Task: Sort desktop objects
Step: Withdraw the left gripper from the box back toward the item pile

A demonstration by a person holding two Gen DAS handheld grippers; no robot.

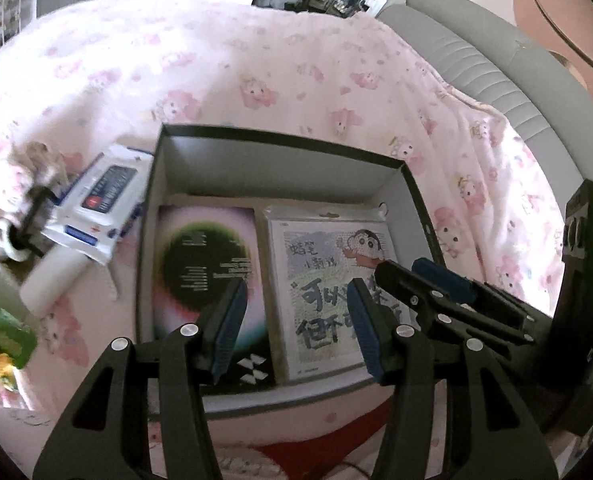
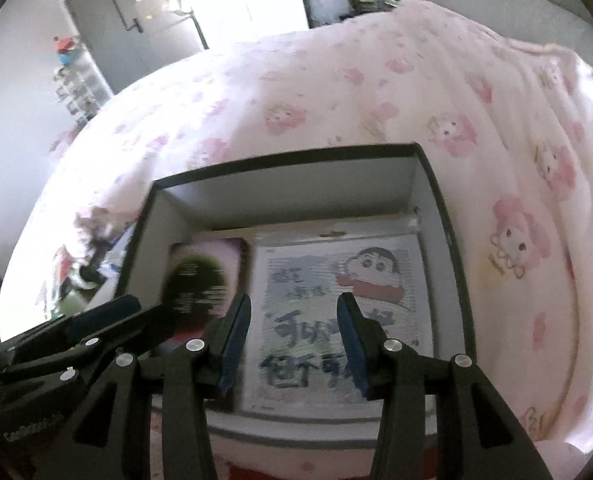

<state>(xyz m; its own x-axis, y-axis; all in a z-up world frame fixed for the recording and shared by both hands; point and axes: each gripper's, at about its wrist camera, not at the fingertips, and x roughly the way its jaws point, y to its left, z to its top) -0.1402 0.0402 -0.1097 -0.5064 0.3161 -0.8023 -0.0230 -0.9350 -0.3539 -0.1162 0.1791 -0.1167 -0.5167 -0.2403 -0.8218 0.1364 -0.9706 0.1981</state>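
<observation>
A black-rimmed box (image 1: 280, 134) with white inner walls sits on a pink cartoon-print blanket (image 1: 256, 72). Two flat items lie side by side in it: a pink booklet with a dark disc (image 1: 200, 264) on the left and a cartoon-printed packet (image 1: 320, 256) on the right. My left gripper (image 1: 296, 292) hovers open above the box with nothing between its blue pads. My right gripper (image 1: 402, 266) shows beside it. In the right wrist view, the right gripper (image 2: 294, 304) hangs open and empty over the packet (image 2: 304, 276). The booklet (image 2: 200, 276), the box (image 2: 288, 160) and the left gripper (image 2: 148, 310) lie to its left.
Left of the box lie a white-and-blue wipes pack (image 1: 104, 196), a white cylinder (image 1: 52, 276), a green packet (image 1: 0, 332) and a blurred plush bundle (image 1: 28, 176). A grey padded seat (image 1: 476, 60) rises behind the blanket at the right. Red cloth (image 1: 316, 440) shows near the front.
</observation>
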